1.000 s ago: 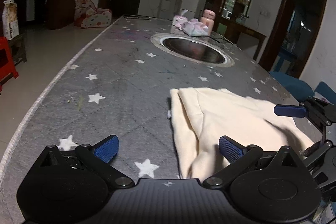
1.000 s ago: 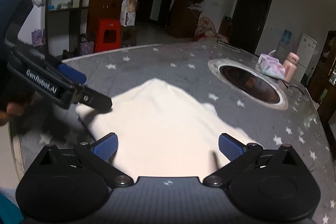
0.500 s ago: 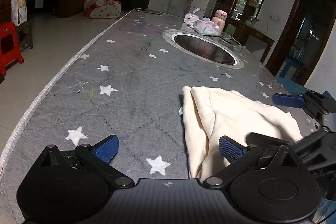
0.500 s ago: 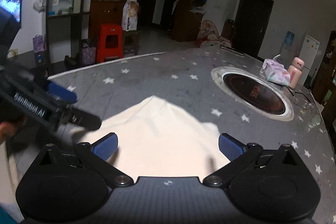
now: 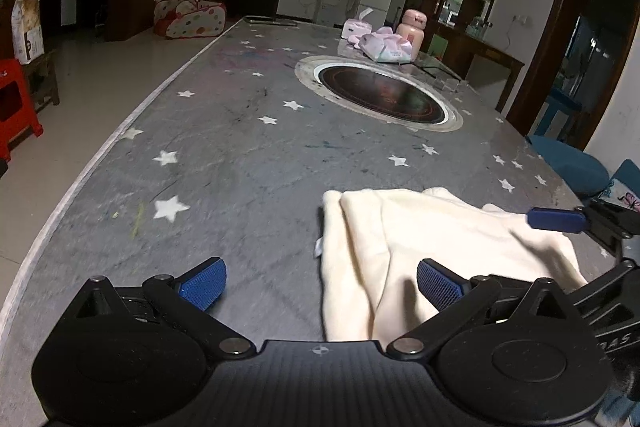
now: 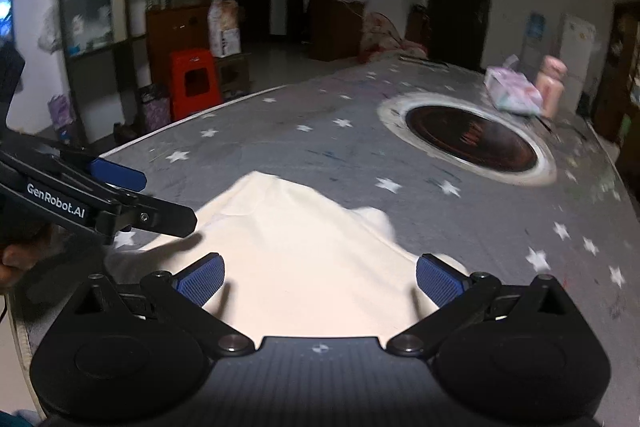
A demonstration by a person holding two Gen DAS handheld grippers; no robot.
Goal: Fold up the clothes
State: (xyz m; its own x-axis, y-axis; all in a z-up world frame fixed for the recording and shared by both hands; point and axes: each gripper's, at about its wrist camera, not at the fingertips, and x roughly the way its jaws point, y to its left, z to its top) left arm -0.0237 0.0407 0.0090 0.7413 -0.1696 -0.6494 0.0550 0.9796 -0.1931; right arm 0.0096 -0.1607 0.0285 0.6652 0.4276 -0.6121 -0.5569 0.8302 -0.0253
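Note:
A cream garment lies partly folded on the grey star-patterned table cover, near the front edge. My left gripper is open above the garment's left edge, with nothing between its blue pads. My right gripper is open too, hovering over the middle of the cream garment. Each gripper shows in the other's view: the right gripper at the garment's far right side, the left gripper at its left corner, held by a hand.
A round black cooktop is set into the table's middle. Behind it stand a pink jar and tissue packs. A red stool and shelves stand off the table's left side. Blue seats are to the right.
Both grippers stay open and shift over the garment. The left gripper has lowered toward the garment's left corner. The right wrist view has swung and is blurred.

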